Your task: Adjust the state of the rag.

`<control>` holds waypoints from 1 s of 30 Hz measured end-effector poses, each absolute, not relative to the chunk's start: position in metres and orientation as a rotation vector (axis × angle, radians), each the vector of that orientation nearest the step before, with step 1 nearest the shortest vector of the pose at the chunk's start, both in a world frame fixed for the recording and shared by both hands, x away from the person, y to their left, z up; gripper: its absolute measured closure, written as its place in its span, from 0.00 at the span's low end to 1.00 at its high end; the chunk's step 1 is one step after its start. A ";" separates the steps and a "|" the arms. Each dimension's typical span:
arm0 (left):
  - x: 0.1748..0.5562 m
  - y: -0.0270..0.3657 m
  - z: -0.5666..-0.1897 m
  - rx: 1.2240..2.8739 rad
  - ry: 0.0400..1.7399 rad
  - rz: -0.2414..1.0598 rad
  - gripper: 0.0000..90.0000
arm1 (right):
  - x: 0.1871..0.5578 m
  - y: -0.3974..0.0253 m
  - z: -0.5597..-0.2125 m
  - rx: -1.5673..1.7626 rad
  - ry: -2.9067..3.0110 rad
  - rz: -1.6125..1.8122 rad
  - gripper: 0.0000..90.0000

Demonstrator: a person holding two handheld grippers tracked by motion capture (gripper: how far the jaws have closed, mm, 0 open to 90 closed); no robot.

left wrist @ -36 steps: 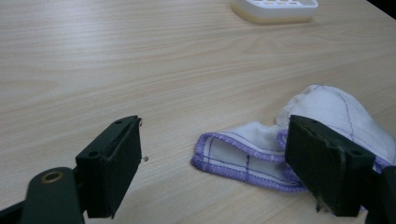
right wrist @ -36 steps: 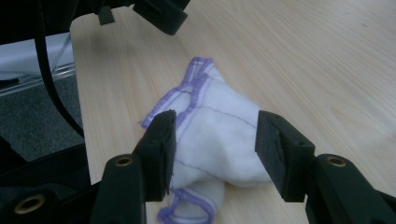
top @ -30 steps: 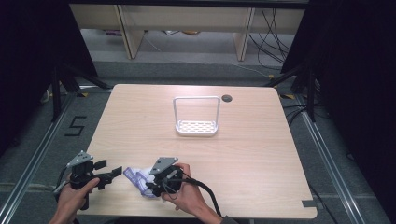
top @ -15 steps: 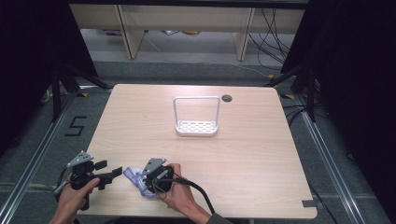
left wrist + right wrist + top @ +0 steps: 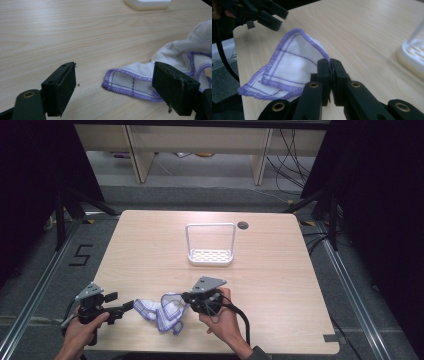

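Right gripper clamps the cloth's edge while the left waits agape

Pinched there, the purple-hemmed cloth lifts at one side off the worktop near its front edge; left gripper stands spread around the free corner, likely to take it for spreading

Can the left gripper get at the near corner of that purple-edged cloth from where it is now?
Probably yes. The left gripper has its jaws wide open, and the cloth corner lies flat on the table right between them, with nothing in the way. The right gripper pinches another edge.
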State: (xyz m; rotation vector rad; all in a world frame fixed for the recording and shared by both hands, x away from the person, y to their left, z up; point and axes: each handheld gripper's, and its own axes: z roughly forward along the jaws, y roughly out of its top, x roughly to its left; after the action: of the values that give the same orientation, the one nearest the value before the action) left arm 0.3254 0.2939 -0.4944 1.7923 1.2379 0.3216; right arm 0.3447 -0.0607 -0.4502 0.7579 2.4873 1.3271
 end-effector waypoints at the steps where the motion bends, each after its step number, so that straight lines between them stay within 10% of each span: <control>1: 0.325 0.294 -0.494 1.792 1.238 0.322 0.21 | 0.344 -0.067 -0.453 0.806 2.497 1.317 0.97; 20: 0.320 0.231 -0.483 1.963 0.923 0.288 0.24 | 0.380 -0.109 -0.503 0.934 2.582 1.080 0.95; 25: 0.321 0.201 -0.477 2.013 0.813 0.255 0.27 | 0.385 -0.119 -0.502 1.081 2.561 1.070 0.62; 30: 0.325 0.170 -0.474 2.132 0.673 0.224 0.30 | 0.362 -0.140 -0.478 1.068 2.494 1.063 0.56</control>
State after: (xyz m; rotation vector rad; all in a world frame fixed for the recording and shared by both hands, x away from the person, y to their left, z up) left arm 0.3253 0.1697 -0.4745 2.1319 0.6730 0.2241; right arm 0.3615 -0.1400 -0.4779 1.0681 2.4936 1.0633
